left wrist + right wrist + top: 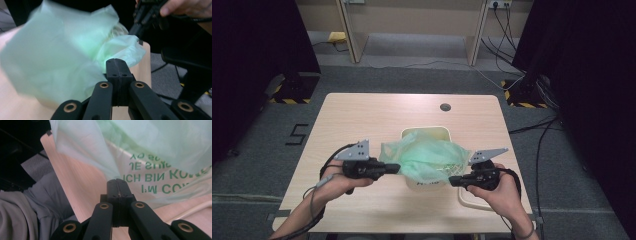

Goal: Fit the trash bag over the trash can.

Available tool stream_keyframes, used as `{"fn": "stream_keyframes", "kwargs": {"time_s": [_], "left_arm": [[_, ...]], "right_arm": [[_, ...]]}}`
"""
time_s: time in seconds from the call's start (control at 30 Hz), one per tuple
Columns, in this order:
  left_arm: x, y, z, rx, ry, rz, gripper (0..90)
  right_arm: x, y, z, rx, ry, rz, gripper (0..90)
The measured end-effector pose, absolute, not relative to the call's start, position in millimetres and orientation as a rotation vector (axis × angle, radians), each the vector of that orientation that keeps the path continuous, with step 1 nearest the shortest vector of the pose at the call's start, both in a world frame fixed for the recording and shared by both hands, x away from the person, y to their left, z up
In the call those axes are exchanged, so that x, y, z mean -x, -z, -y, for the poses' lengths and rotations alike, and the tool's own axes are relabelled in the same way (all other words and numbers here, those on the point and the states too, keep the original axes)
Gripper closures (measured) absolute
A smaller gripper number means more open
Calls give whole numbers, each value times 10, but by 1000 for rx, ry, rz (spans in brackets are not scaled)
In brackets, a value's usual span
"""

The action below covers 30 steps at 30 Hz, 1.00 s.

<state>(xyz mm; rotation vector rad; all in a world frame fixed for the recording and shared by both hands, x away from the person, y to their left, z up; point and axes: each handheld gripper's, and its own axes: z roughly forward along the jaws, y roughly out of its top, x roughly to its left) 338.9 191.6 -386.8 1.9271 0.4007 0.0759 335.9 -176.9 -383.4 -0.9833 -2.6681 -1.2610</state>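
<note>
Over the middle of the pale wooden table [362,115], a thin, translucent green plastic bag [424,157] is stretched above a cream rectangular plastic bin [424,132], each side edge pinched in a fully closed tool: the left tool [394,168] clamps the bag's left edge and the right tool [454,181] its right edge. Judged from this stance, the film could tear or slip from the pads if the tools pull apart too hard, and the light bin could tip or slide if the bag snags its rim.

Pale wooden table [362,115], grey floor [412,75], black cables [504,30].
</note>
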Motion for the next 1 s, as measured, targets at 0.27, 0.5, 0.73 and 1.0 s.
{"fn": "stream_keyframes", "kwargs": {"time_s": [0.27,0.5,0.73,1.0], "left_arm": [[-3461,4296,-2091,-2013,-71,-523,896],[-3587,4466,-2084,-2088,-97,-567,896],[-3542,4347,-2077,-2074,-147,-538,896],[-3575,4334,-2101,-2089,-160,-536,896]], "right_arm": [[-3390,4080,1718,1023,1133,2667,900],[-3412,4180,1692,1042,1081,2662,896],[-3248,3833,1799,1039,1238,2668,717],[-3404,3571,2103,1378,1403,2778,527]]}}
